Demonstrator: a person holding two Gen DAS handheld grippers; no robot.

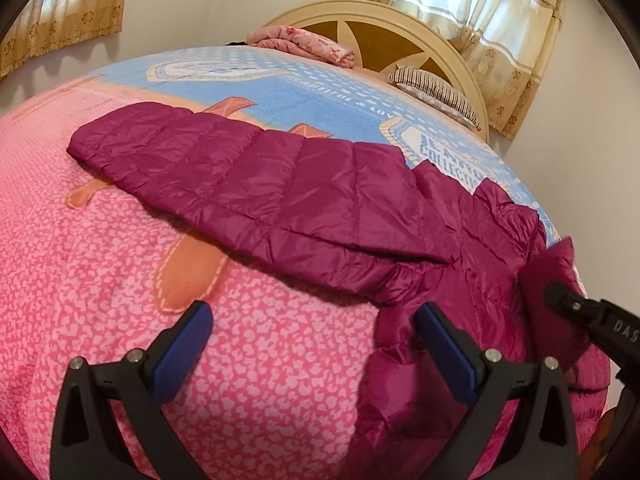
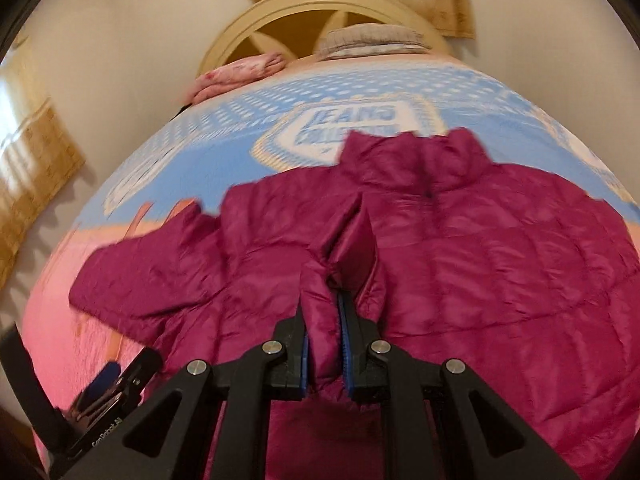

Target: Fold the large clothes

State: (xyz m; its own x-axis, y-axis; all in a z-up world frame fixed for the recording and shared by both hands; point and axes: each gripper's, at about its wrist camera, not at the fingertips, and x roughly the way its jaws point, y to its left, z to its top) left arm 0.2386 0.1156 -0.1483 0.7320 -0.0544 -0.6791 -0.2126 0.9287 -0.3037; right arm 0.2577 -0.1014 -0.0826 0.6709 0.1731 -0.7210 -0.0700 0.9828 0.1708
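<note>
I am looking over the bed (image 1: 168,240), its pink and blue cover lying bare to the left of the jacket (image 2: 500,260) and up toward the headboard (image 1: 400,20), where a pillow (image 1: 436,88) and a folded pink cloth (image 1: 304,42) are sitting. The jacket is lying spread across the cover, one sleeve (image 1: 240,172) stretching leftward, flat. My left gripper (image 1: 316,344) is hovering with jaws wide apart, nothing between them, just beside the jacket's edge. My right gripper (image 2: 324,344) is pinching a raised fold of the jacket, jaws nearly together
</note>
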